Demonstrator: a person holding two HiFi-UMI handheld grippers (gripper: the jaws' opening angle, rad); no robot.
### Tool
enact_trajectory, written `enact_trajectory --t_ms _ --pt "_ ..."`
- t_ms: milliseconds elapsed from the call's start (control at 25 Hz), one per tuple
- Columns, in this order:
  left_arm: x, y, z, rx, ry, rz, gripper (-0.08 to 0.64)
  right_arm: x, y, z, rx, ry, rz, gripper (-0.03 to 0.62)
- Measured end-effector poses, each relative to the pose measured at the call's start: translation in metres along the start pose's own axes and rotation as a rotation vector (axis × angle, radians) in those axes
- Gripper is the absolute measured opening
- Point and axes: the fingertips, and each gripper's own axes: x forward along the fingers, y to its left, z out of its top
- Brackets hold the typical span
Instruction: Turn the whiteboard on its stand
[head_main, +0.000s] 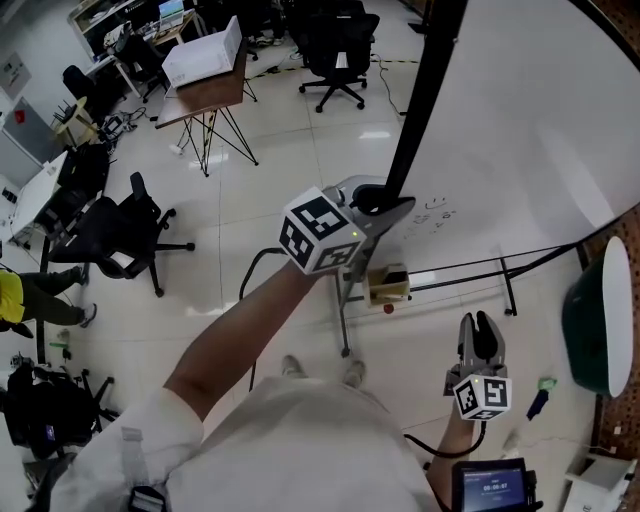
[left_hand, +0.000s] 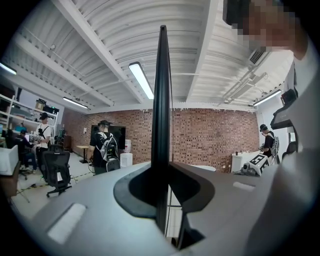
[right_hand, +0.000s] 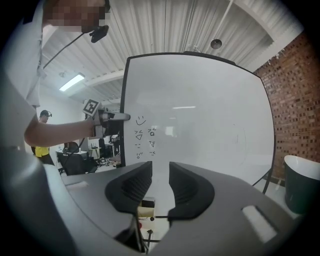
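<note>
Two tools in use, one in each of the person's hands.

Whiteboard (head_main: 530, 120): large, glossy white face inside a thin black frame with rounded corners. It stands upright on a black stand (head_main: 508, 285) on the pale tiled floor (head_main: 270, 150), at the person's front right. Ceiling lights reflect softly in the face. A few small handwritten marks (right_hand: 142, 132) sit close to one vertical edge, around mid-height; too small to read. The rest of the face is bare white. A small beige box (head_main: 387, 287) sits low on the stand, just under that same edge.

Left tool (head_main: 385, 203): arm stretched forward, held about level, closed on the board's black vertical edge. In the left gripper view that edge (left_hand: 162, 100) runs straight up between the pads (left_hand: 145, 187), which lie against it on both sides; the board shows there edge-on, as a thin dark line.

Right tool (head_main: 482, 325): held low and nearer the body, well apart from the board, pointed at its white face. Jaws stand a little apart with nothing between them.

Dark green bin (head_main: 590, 330) stands to the right, near the stand's foot.
</note>
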Motion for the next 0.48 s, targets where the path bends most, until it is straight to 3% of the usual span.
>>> enact_trajectory --t_ms 280,480 --pt "0.002 -0.001 0.007 -0.017 -0.007 0.038 0.095 0.007 -0.016 0.002 0.003 0.028 0.051 0.097" --pt "-0.045 0.005 0.0 -0.035 -0.017 0.068 0.103 0.013 0.021 -0.013 -0.008 0.041 0.11 0.089"
